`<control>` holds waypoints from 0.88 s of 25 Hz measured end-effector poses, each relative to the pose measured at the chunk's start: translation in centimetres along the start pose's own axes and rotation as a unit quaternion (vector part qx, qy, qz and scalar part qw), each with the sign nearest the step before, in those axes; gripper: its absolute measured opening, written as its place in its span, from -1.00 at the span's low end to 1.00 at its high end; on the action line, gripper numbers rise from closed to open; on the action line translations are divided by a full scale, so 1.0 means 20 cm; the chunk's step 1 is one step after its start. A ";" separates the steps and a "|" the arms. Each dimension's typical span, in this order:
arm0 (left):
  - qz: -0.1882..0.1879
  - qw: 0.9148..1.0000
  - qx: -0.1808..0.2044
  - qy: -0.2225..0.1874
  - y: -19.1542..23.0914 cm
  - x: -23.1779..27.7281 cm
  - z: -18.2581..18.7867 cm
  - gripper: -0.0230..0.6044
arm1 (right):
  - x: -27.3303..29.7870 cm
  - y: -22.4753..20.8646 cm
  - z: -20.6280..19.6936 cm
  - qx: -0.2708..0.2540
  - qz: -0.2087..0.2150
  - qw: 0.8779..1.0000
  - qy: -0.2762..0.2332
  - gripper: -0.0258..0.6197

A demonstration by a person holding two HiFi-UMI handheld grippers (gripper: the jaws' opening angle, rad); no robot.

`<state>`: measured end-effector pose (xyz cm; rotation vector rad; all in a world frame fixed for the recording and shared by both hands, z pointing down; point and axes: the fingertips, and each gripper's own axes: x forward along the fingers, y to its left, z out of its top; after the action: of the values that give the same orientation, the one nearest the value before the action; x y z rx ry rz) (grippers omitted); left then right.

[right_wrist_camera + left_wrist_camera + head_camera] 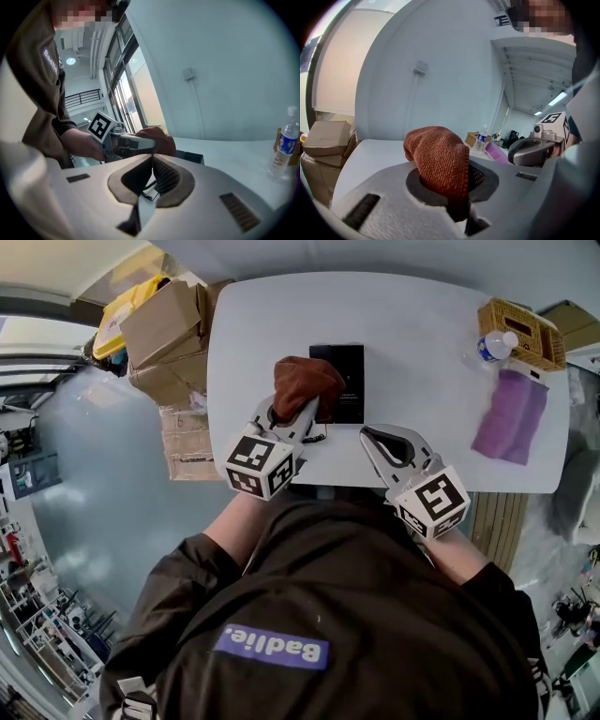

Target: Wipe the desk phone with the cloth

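White table — left gripper clamps the rust cloth beside the desk phone; right gripper jaws together, empty.

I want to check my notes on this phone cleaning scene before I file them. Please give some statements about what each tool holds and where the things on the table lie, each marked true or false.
1. The left tool grips the rust-brown knitted cloth. True.
2. The right tool grips the black desk phone. False: its jaws are shut on nothing, beside the phone.
3. The purple cloth lies on the phone. False: it lies on the white table's right side, near the clear plastic water bottle.
4. The woven straw basket stands at the table's far right corner. True.
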<state>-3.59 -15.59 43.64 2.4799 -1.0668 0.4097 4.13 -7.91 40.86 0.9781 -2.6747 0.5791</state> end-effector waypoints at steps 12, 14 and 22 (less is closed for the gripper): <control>0.039 0.998 -0.027 0.051 0.26 0.32 -0.19 -0.73 | 0.08 -0.16 -0.05 0.011 0.005 1.000 0.012 -0.83; 0.040 0.997 -0.030 0.058 0.27 0.36 -0.21 -0.73 | 0.08 -0.15 -0.07 0.014 0.007 1.000 0.017 -0.83; 0.043 0.995 -0.045 0.077 0.28 0.47 -0.25 -0.73 | 0.04 -0.23 -0.07 0.023 -0.002 1.000 0.012 -0.82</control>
<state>-1.94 -22.54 53.27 2.2886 -1.1065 0.5565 6.72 -10.90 43.63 0.9822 -2.6483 0.6509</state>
